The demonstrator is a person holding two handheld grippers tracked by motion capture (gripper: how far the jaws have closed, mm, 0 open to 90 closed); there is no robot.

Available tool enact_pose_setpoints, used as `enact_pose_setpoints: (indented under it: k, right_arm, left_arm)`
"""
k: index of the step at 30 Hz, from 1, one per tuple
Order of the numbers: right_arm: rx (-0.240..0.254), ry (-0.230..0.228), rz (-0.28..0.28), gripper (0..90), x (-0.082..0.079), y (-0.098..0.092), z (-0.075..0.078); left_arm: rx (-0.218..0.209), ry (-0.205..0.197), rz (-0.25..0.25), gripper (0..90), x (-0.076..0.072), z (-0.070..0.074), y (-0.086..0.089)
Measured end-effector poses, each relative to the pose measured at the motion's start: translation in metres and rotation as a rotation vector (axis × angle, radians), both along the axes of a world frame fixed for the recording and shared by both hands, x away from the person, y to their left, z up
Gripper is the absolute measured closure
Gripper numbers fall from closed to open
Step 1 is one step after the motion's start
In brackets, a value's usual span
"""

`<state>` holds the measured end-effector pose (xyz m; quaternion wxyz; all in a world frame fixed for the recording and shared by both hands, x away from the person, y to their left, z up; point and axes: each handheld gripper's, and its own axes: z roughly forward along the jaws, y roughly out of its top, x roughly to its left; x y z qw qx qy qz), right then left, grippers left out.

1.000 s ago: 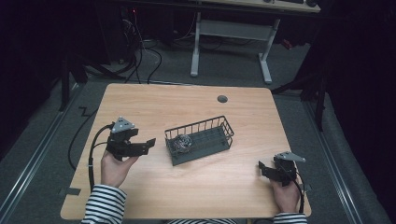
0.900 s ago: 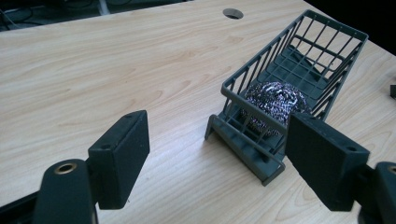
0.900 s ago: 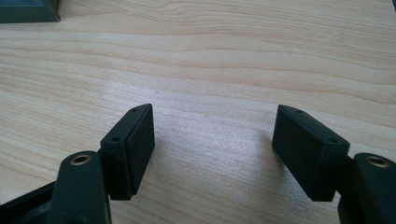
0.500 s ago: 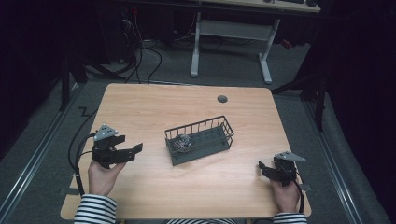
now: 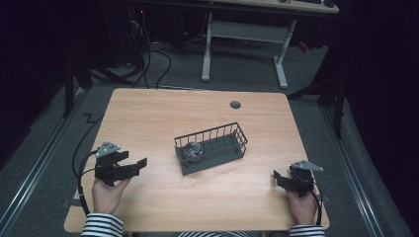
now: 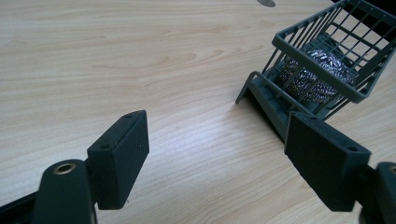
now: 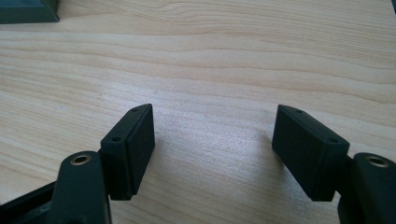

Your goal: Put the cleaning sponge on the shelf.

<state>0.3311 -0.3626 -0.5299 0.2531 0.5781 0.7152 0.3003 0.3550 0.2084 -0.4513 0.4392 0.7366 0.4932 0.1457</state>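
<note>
Wooden table (image 5: 148, 118) on grey floor, dark room around it; at the near edge, left gripper (image 5: 141, 164) sits held low at the left, jaws spread wide with nothing between them, and right gripper (image 5: 277, 177) at the near right corner, jaws likewise wide apart and empty over bare wood. Mid-table, between and beyond both, a dark wire basket (image 5: 232, 131) stands apart from them, a steel scourer (image 5: 192, 150) inside its left end. Farther back, a round grommet (image 5: 235, 104) near the far edge.

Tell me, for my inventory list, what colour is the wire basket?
Dark grey-green wire basket, clearest in the left gripper view.
</note>
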Motion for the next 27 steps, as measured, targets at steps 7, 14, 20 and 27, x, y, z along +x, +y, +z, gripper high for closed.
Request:
enact_pose_setpoints:
  k: [7,14,20,27]
  right_arm:
    - [0.0,0.0,-0.001,30.0,0.0,0.0,0.0]
    - [-0.001,0.0,0.0,30.0,0.0,0.0,0.0]
    - [-0.001,-0.001,0.001,30.0,0.0,0.0,0.0]
    - [-0.001,-0.001,0.001,30.1,0.0,0.0,0.0]
  left_arm:
    - [0.007,-0.01,0.024,22.9,-0.005,-0.009,0.004]
    - [0.02,0.011,0.054,23.1,-0.006,-0.024,0.009]
    - [0.008,0.02,0.075,23.6,-0.007,-0.032,0.013]
    - [0.026,0.025,0.089,23.9,-0.006,-0.038,0.015]
